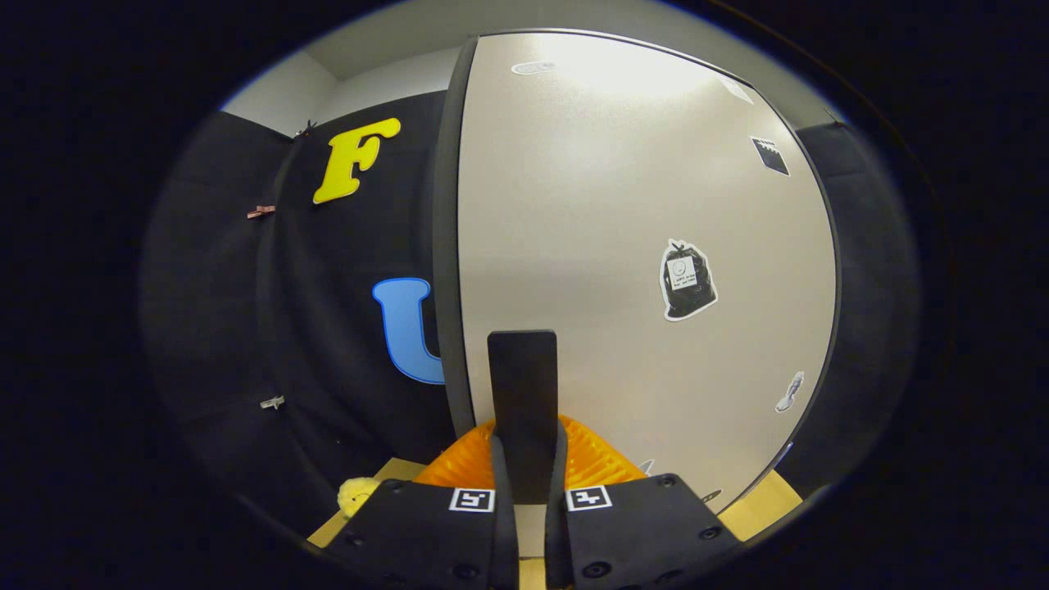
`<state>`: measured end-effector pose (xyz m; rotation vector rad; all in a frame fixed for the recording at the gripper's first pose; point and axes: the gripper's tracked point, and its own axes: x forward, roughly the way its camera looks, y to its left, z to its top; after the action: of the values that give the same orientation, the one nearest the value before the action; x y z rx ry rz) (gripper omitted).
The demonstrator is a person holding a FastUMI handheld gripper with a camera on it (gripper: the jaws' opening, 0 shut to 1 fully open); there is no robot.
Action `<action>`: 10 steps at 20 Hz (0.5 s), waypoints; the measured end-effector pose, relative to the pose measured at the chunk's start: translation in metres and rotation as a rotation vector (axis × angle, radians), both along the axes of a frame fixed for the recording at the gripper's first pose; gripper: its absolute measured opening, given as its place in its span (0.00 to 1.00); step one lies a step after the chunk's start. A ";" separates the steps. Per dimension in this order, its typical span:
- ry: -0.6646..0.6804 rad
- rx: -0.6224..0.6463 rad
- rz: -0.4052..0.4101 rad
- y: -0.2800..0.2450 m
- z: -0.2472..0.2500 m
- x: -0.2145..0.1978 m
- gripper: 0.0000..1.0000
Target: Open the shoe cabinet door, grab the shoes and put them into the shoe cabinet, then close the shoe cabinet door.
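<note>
Clamping 1 black handle (522,393) on 1 pale cabinet door (623,246), the gripper's (524,459) 2 fingers squeeze it.

So the gripper (524,459) had its two fingers pressed on the handle (522,385) standing out from the cabinet door (623,205), which rose right ahead, with a small soft thing (357,494) lying left of the fingers.

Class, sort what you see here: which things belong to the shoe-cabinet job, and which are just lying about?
Job:
- cabinet door, pale
- black door handle, gripped between the jaws
- gripper, both fingers pressing the handle

Lying about:
- orange ribbed object behind the fingers
- yellow soft thing left of the gripper
- stickers on the door, such as the black bag one
</note>
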<state>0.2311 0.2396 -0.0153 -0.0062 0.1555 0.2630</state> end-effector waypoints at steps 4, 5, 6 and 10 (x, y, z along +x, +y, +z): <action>-0.035 0.000 0.053 -0.008 0.004 -0.031 0.17; -0.035 0.009 0.061 -0.012 0.005 -0.038 0.17; -0.027 0.019 0.072 -0.017 0.005 -0.046 0.17; -0.023 0.022 0.111 -0.032 0.010 -0.072 0.17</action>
<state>0.1589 0.2071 -0.0057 0.0042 0.1294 0.3750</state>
